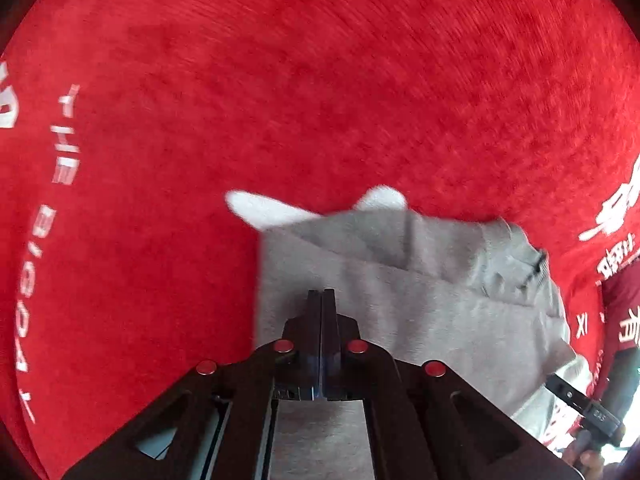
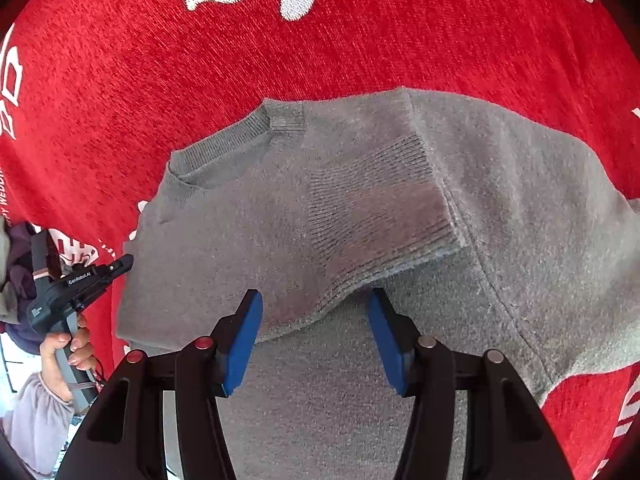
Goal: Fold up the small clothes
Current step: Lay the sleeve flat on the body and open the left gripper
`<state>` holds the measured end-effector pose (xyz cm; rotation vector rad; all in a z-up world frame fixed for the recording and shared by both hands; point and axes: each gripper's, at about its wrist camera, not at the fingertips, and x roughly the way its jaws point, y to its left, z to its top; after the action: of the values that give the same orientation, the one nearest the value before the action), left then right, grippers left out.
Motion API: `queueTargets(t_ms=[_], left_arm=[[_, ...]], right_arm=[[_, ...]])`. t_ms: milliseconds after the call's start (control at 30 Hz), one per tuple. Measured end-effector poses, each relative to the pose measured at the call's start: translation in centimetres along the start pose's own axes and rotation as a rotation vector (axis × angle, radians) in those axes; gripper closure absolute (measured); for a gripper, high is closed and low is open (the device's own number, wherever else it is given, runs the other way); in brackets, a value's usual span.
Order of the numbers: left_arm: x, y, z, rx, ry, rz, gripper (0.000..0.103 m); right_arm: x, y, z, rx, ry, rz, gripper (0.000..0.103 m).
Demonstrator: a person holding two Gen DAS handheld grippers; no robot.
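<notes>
The left gripper (image 1: 323, 294) rests shut and empty-looking on the near-left part of the grey sweater (image 2: 248, 216), probably pinning it flat on the red printed cloth (image 2: 360, 40). To its right the folded-in sleeve cuff (image 2: 384, 216) lies across the chest, and the right gripper (image 2: 316, 308) hovers there with jaws parted, holding nothing, the cuff's thickness being the only obstacle

Bright daylight; motion blur (left view).
</notes>
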<state>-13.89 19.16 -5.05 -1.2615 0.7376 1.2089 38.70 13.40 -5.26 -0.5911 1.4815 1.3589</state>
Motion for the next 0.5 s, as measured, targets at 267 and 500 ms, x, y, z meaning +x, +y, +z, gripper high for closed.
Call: queueTargets(t_ms=[267,500], left_arm=[[-1.7,3.1,-0.7,-0.041,-0.002,0.169,0.103],[-3.4,0.4,-3.3,0.015,-0.023,0.188,0.002]], right_arm=[[0.8,0.7,0.1,-0.012,-0.004,-0.006,0.044],[0.5,1.6,0.0,-0.046,0.013,-0.032,0.043]])
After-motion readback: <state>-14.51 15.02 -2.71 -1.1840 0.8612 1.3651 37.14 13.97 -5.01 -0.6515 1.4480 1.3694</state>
